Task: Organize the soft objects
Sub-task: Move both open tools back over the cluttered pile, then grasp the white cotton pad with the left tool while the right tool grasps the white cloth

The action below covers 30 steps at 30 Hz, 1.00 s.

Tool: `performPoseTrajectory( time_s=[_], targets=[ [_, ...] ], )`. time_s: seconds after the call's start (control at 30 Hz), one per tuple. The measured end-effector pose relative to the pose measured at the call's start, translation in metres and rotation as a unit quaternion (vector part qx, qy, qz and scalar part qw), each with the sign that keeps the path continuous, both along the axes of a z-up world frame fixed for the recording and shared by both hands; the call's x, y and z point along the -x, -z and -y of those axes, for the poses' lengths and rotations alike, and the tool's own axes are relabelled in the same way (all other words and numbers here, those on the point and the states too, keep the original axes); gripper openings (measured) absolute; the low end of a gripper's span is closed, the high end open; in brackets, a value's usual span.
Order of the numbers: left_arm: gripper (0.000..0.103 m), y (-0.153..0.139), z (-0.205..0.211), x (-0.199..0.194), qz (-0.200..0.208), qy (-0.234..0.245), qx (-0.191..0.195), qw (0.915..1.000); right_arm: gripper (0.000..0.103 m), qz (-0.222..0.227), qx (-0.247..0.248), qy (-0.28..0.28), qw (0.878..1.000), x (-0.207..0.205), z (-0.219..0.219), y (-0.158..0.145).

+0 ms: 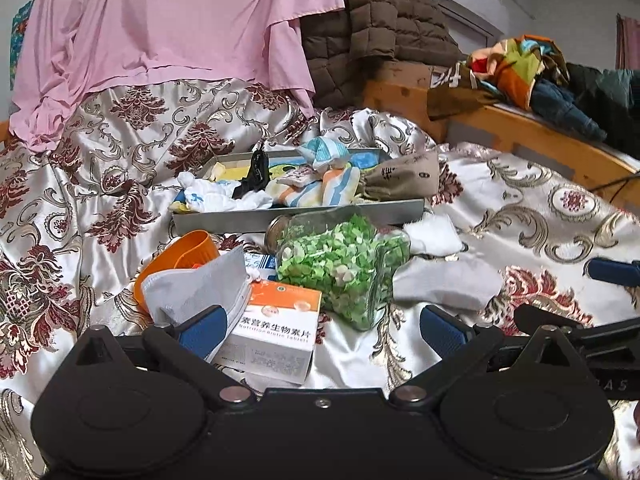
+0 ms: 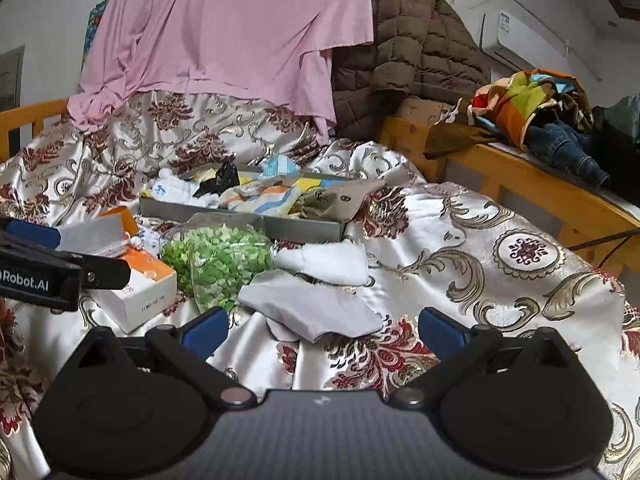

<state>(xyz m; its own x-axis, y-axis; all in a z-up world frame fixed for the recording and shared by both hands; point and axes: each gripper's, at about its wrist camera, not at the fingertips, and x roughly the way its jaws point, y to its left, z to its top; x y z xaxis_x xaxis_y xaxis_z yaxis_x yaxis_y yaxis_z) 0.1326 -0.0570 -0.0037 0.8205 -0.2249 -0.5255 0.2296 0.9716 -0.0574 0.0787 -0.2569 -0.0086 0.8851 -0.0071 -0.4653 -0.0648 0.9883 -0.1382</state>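
Two released claws hover low over a cluttered bed.

The left claw (image 1: 324,330) points at 12 o'clock, blue pads spread wide around a white-and-orange box (image 1: 276,332) reading "Nutrition Biotic Tablets"; its left pad (image 1: 202,332) overlaps a grey cloth (image 1: 196,292) draped over an orange cup (image 1: 180,256). The right claw (image 2: 324,330), likewise agape and empty, aims at a second grey cloth (image 2: 312,308) on the bedspread (image 2: 480,280), with a white cloth (image 2: 332,262) just beyond at 12 o'clock. A jar (image 1: 344,268) of green bits lies between the two. More socks fill the tray (image 1: 296,212) behind. The left tool's body reads "Robot.AI".
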Motion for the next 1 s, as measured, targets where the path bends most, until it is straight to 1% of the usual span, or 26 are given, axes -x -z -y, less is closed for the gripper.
performPoseTrajectory(
  time_s=[0.13,0.4,0.5,0.7,0.8,0.9,1.0],
  targets=[
    [0.102,0.005,-0.001,-0.001,-0.006,-0.001,-0.006,1.0,0.103,-0.012,0.002,-0.003,1.0,-0.005,0.0,0.005],
    [0.102,0.016,-0.007,-0.006,-0.024,-0.014,-0.01,0.9996,0.103,-0.022,0.002,-0.01,1.0,-0.008,-0.003,0.009],
    [0.102,0.018,-0.008,-0.007,-0.027,-0.011,-0.013,0.9995,0.103,-0.024,0.003,-0.012,1.0,-0.009,-0.003,0.01],
    [0.102,0.013,-0.004,-0.021,-0.033,0.012,-0.025,0.9991,0.103,-0.011,0.013,-0.016,1.0,-0.01,-0.004,0.009],
    [0.102,0.007,-0.004,-0.031,-0.031,0.022,-0.027,0.9989,0.103,-0.018,0.008,-0.02,1.0,-0.014,-0.002,0.011],
    [0.102,0.0,0.002,-0.042,-0.017,0.048,-0.047,0.9976,0.103,-0.025,0.013,-0.019,0.999,-0.019,-0.002,0.011],
    [0.102,-0.008,0.013,-0.056,-0.007,0.084,-0.07,0.994,0.103,-0.023,0.032,-0.029,0.999,-0.026,-0.006,0.011]
  ],
)
